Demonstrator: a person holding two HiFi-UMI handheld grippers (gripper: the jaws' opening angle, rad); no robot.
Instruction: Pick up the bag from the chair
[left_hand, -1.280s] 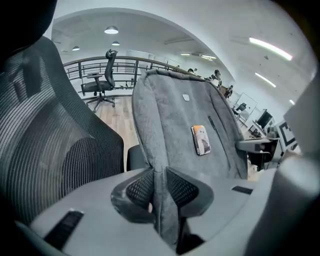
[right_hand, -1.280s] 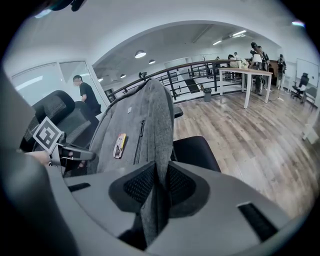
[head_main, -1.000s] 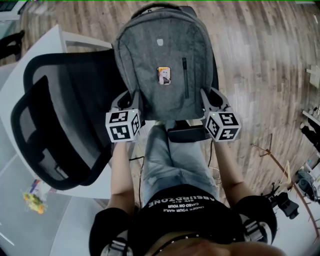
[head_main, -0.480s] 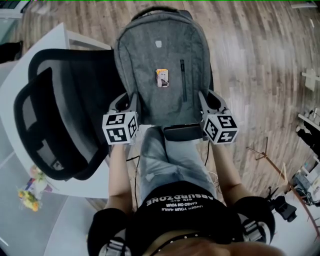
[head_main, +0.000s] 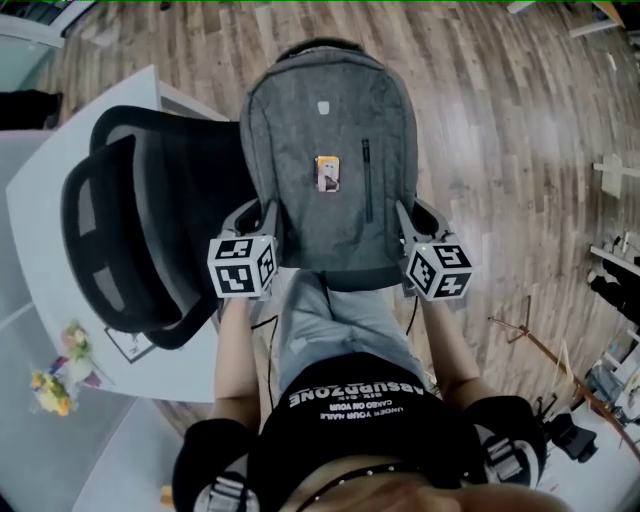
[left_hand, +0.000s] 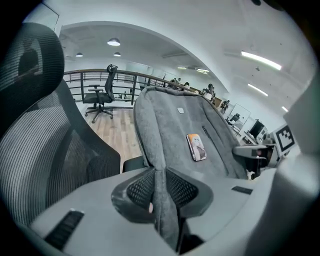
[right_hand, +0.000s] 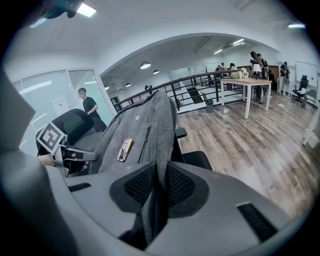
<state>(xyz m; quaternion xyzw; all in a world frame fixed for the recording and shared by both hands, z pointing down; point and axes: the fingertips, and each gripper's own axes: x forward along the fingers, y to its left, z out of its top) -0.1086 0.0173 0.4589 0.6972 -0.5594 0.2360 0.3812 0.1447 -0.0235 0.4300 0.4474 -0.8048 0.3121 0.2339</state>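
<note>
Left gripper (head_main: 262, 214) and right gripper (head_main: 408, 216) each pinch one side edge of the grey bag (head_main: 330, 130), which hangs between them, front face up, beside the black mesh chair (head_main: 130, 230), over the wooden floor (head_main: 500, 150).

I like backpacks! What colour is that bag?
Grey, a heathered fabric; the bag shows best in the head view.

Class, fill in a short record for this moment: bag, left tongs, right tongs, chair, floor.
Bag: grey backpack, front up, small picture tag on it
Left tongs: shut on the backpack's left edge
Right tongs: shut on its right edge
Chair: black mesh office chair, left of the backpack in the head view
Floor: wood planks
</note>
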